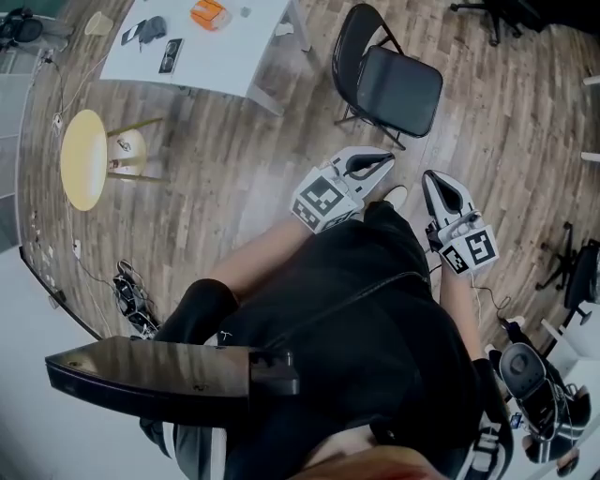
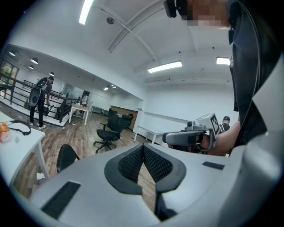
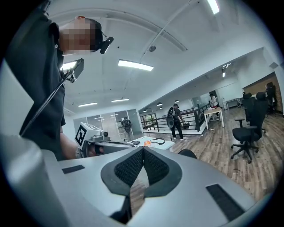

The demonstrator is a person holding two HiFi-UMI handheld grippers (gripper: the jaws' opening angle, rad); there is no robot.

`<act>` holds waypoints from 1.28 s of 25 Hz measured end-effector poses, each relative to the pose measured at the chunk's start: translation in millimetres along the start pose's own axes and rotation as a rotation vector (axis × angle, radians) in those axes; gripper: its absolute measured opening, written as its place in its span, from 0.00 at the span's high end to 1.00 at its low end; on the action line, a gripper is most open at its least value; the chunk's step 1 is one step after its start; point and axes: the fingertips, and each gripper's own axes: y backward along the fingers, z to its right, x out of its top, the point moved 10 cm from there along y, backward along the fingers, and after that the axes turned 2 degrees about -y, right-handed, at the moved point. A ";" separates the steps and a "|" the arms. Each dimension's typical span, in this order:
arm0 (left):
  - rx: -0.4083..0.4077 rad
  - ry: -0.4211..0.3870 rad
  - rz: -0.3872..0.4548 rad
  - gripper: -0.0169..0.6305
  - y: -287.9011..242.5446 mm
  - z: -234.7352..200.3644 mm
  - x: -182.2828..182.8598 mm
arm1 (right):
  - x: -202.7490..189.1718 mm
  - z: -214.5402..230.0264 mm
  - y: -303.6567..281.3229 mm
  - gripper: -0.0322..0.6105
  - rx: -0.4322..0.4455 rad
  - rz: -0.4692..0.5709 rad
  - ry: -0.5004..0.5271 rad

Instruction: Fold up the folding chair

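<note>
The black folding chair [image 1: 389,80] stands unfolded on the wood floor ahead of me, its seat facing me. My left gripper [image 1: 382,160] is shut and empty, held a short way in front of the chair's near legs. My right gripper [image 1: 430,178] is shut and empty too, just to the right of the left one. In the left gripper view the closed pads [image 2: 143,148] show the chair's back [image 2: 66,157] low at the left. The right gripper view shows its closed pads [image 3: 143,150] with the chair's top [image 3: 188,153] just past them. Neither gripper touches the chair.
A white table [image 1: 234,56] with an orange object [image 1: 209,13] stands left of the chair. A round yellow stool [image 1: 84,157] is at the far left, cables [image 1: 131,291] lie below it. Office chairs [image 1: 572,272] sit at the right. People stand far off [image 3: 176,119].
</note>
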 end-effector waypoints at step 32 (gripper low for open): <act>0.109 -0.071 -0.090 0.96 -177.0 -12.1 39.5 | 28.5 180.6 28.6 0.93 0.124 0.034 -0.037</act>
